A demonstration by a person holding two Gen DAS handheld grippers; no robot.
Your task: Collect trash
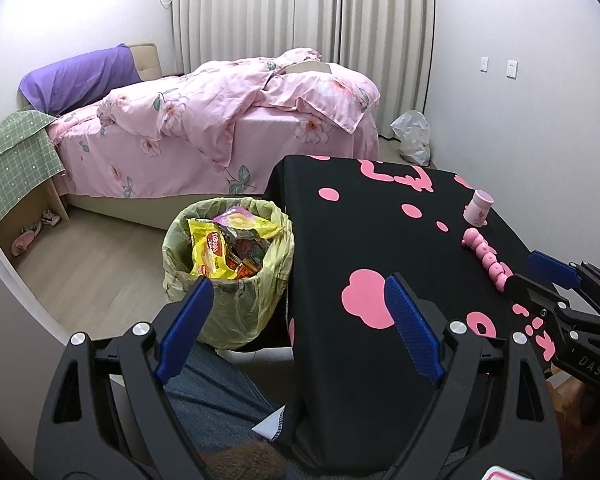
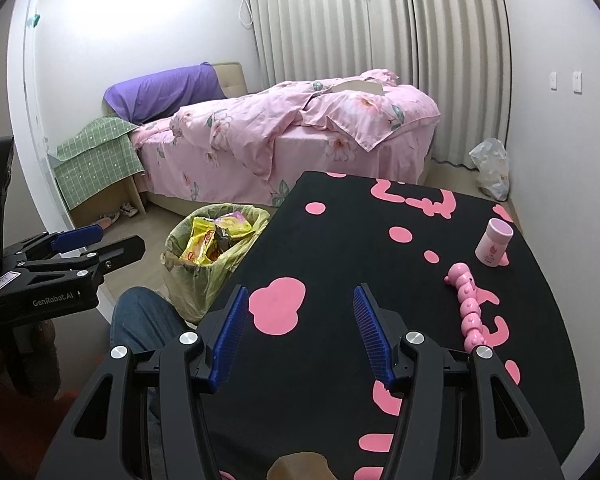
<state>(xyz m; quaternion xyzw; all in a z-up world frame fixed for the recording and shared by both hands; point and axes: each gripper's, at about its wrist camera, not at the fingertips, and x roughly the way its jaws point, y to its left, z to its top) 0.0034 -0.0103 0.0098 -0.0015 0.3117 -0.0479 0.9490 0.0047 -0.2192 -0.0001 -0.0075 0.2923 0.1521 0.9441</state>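
A bin lined with a pale green bag (image 1: pixel 228 276) stands on the floor left of the table and holds yellow and purple snack wrappers (image 1: pixel 220 248); it also shows in the right wrist view (image 2: pixel 208 252). My left gripper (image 1: pixel 300 292) is open and empty, held above the gap between the bin and the table's left edge. My right gripper (image 2: pixel 300 300) is open and empty above the black tablecloth with pink blobs (image 2: pixel 340 240). The right gripper also shows at the right of the left wrist view (image 1: pixel 540 272).
A pink cup (image 2: pixel 494 242) and a pink caterpillar toy (image 2: pixel 468 304) sit on the table's right side. A bed with a pink floral duvet (image 1: pixel 220 120) stands behind. A white plastic bag (image 1: pixel 412 136) lies on the floor by the curtain. My jeans-clad knee (image 1: pixel 216 396) is below.
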